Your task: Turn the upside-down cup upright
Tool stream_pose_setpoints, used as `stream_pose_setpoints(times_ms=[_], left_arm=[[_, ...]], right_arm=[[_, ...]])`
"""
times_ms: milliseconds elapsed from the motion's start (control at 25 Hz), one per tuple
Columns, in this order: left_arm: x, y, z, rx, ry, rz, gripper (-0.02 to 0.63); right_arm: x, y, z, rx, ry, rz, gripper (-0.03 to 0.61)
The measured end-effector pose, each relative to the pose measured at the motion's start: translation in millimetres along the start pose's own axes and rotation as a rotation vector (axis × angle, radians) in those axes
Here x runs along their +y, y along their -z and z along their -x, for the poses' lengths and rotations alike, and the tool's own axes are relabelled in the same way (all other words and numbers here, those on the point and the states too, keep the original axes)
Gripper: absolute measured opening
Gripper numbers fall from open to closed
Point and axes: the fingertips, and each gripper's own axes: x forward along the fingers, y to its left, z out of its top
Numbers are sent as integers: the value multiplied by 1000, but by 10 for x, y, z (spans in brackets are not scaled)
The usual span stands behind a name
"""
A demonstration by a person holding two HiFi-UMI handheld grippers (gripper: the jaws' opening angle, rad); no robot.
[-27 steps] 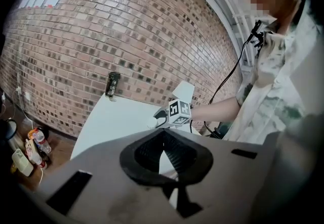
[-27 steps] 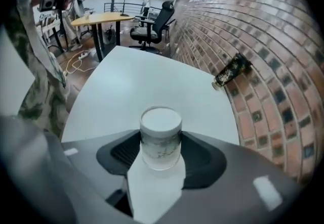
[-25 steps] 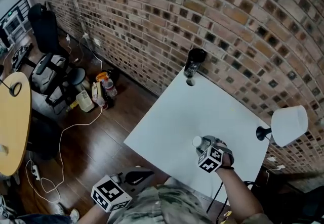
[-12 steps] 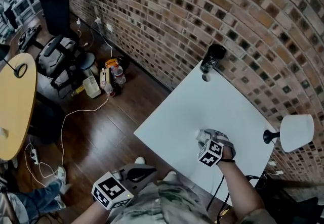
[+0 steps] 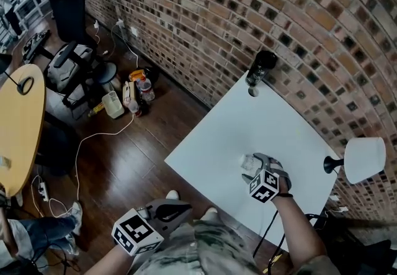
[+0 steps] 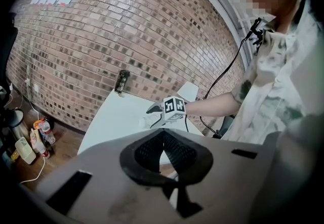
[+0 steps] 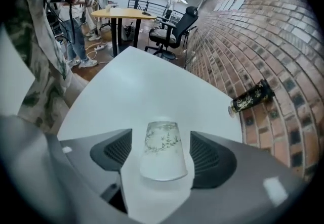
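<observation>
A pale cup (image 7: 162, 149) with a leaf print stands on the white table (image 5: 236, 125), its wider end toward the right gripper's camera. My right gripper (image 7: 162, 156) points steeply down over it. Its jaws have just been opening and now flank the cup with a gap on each side. In the head view the cup (image 5: 249, 161) shows just ahead of the right gripper (image 5: 254, 166). My left gripper (image 5: 178, 208) hangs off the table's near edge, its tips together on nothing. The left gripper view shows its own jaws (image 6: 163, 134) and, farther off, the cup (image 6: 146, 121).
A black patterned bottle (image 5: 257, 69) stands at the table's far corner by the brick wall. A white lamp (image 5: 363, 159) is at the right edge. On the floor to the left are an office chair (image 5: 71, 75), bottles (image 5: 133, 97), cables and a yellow table (image 5: 18, 125).
The right gripper's jaws have spread away from the cup, which now stands free between them. The left gripper has hardly moved.
</observation>
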Motion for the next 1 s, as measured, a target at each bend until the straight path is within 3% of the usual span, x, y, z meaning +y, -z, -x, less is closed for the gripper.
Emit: stream_pose_setpoints(times_ms=[280, 600, 840, 1000], left_arm=[[-46, -71, -108, 21, 11, -28, 8], [-102, -91, -195, 56, -32, -22, 8], [-119, -152, -275, 49, -58, -17, 6], [-125, -200, -357, 33, -46, -20, 6]], right_arm=[[-162, 366, 76, -70, 12, -107, 376], [-177, 571, -243, -130, -124, -163, 400], [-291, 586, -206, -163, -103, -185, 365], [-328, 666, -82, -131, -91, -183, 359]])
